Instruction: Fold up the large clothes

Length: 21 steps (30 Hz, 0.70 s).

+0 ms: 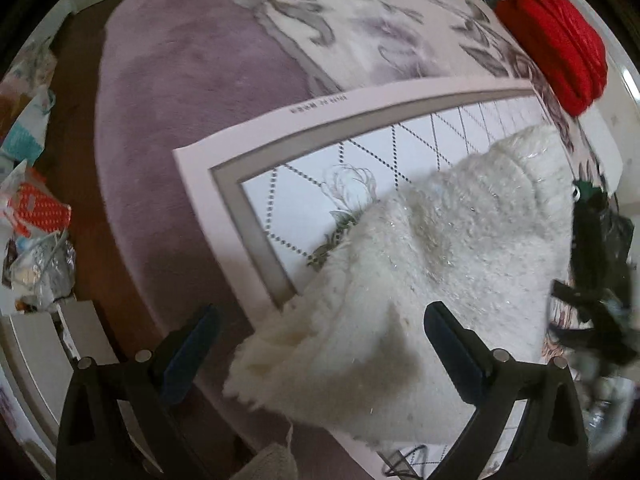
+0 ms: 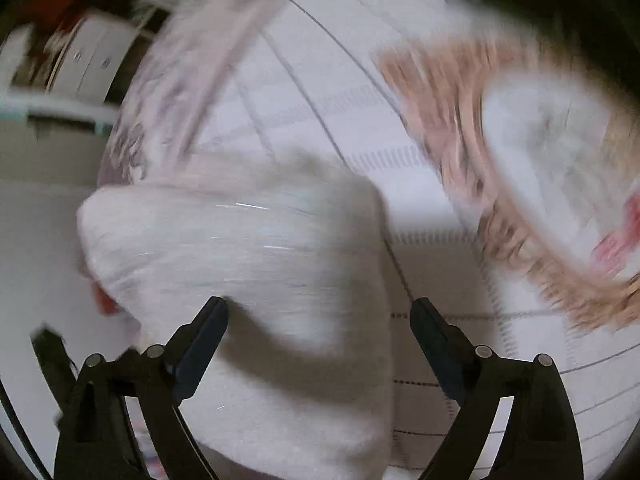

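The bed (image 1: 168, 92), under a mauve plush blanket, carries a pale quilted sheet (image 1: 400, 116) with a grey border and a dotted diamond pattern, and on that sheet lies the task's thing, a fluffy white sweater (image 1: 460, 232). In the left wrist view it lies toward the near right, bunched in soft ridges, with a loose corner flopping off the sheet's near edge. That reads as a fold partly made, not finished: the bundle is uneven and that corner is yet to be tucked or squared.

A red folded garment (image 1: 556, 40) sits at the far right, seemingly one already done.

The left gripper (image 1: 320, 344) hangs over the loose corner, its jaws wide and pressing nothing. The right gripper (image 2: 318, 332), in a badly blurred view, also has its jaws wide, above the sweater without gripping it.
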Available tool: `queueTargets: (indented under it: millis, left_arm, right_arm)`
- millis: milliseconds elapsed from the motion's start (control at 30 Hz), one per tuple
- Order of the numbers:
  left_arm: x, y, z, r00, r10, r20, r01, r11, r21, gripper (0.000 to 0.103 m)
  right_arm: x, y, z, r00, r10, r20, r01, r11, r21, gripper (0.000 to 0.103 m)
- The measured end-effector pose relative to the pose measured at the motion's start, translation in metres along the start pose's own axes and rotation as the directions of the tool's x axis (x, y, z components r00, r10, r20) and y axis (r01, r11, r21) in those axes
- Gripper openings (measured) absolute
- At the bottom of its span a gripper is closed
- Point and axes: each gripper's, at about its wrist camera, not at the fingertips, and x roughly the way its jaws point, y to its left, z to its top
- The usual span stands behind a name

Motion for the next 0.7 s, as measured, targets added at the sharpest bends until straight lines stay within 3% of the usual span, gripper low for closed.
queueTargets:
  millis: [33,100,133,200,267,300,400,433,467,533,567,600,667,700]
  left_arm:
    - [-0.002,0.002,-0.004,1.0,-0.003,-0.001,0.003,1.0,-0.009,0.103]
    - [-0.002,0.003,-0.013,1.0,-0.003,-0.008,0.003,1.0,-0.022,0.103]
    - [-0.002,0.003,-0.018,1.0,0.003,-0.013,-0.003,1.0,-0.024,0.103]
    - [-0.002,-0.001,-0.026,1.0,0.012,-0.016,-0.013,1.0,-0.024,0.103]
    - [-0.004,-0.002,-0.036,1.0,0.026,-0.014,-0.026,0.999,-0.024,0.103]
    - [-0.005,-0.002,-0.037,0.999,0.03,-0.014,-0.03,0.999,-0.025,0.103]
    - [-0.009,-0.003,-0.045,0.999,0.043,-0.015,-0.043,0.999,-0.019,0.103]
    - [-0.01,-0.004,-0.047,0.999,0.049,-0.017,-0.049,0.999,-0.015,0.103]
    - [-0.01,-0.004,-0.051,0.998,0.052,-0.021,-0.052,0.999,-0.011,0.103]
    - [-0.006,-0.004,-0.06,0.997,0.061,-0.04,-0.061,0.998,0.0,0.103]
    - [-0.001,-0.005,-0.065,0.996,0.06,-0.061,-0.06,0.998,0.004,0.103]
    - [0.003,-0.005,-0.069,0.995,0.061,-0.078,-0.061,0.998,0.002,0.103]
    - [0.011,-0.003,-0.076,0.993,0.058,-0.105,-0.059,0.998,-0.011,0.103]
    - [0.016,-0.002,-0.08,0.992,0.053,-0.114,-0.056,0.998,-0.02,0.103]
  right_arm:
    - [0.022,-0.018,0.001,0.992,0.107,-0.062,-0.104,0.993,0.06,0.103]
    - [0.058,-0.036,0.001,0.924,0.349,-0.156,-0.33,0.934,0.133,0.103]
    - [0.069,-0.038,-0.003,0.9,0.411,-0.149,-0.391,0.909,0.143,0.103]
    - [0.068,-0.033,-0.013,0.908,0.411,-0.076,-0.402,0.909,0.115,0.092]
    - [0.054,-0.039,-0.028,0.919,0.393,0.042,-0.394,0.9,0.185,0.066]
    - [0.04,-0.048,-0.045,0.91,0.388,0.144,-0.413,0.871,0.267,0.063]
    - [0.01,-0.067,-0.098,0.893,0.312,0.324,-0.43,0.803,0.414,0.059]
    - [0.002,-0.079,-0.128,0.882,0.271,0.384,-0.444,0.751,0.489,0.059]
    - [-0.004,-0.089,-0.158,0.882,0.238,0.407,-0.445,0.703,0.555,0.06]
    - [-0.011,-0.098,-0.205,0.916,0.176,0.361,-0.378,0.679,0.629,0.07]
    - [-0.012,-0.098,-0.22,0.937,0.162,0.31,-0.332,0.69,0.643,0.075]
    - [-0.012,-0.096,-0.234,0.965,0.165,0.204,-0.258,0.731,0.632,0.075]
    - [-0.018,-0.087,-0.245,0.984,0.168,0.061,-0.172,0.803,0.571,0.075]
    - [-0.025,-0.084,-0.245,0.988,0.149,0.03,-0.142,0.828,0.542,0.075]
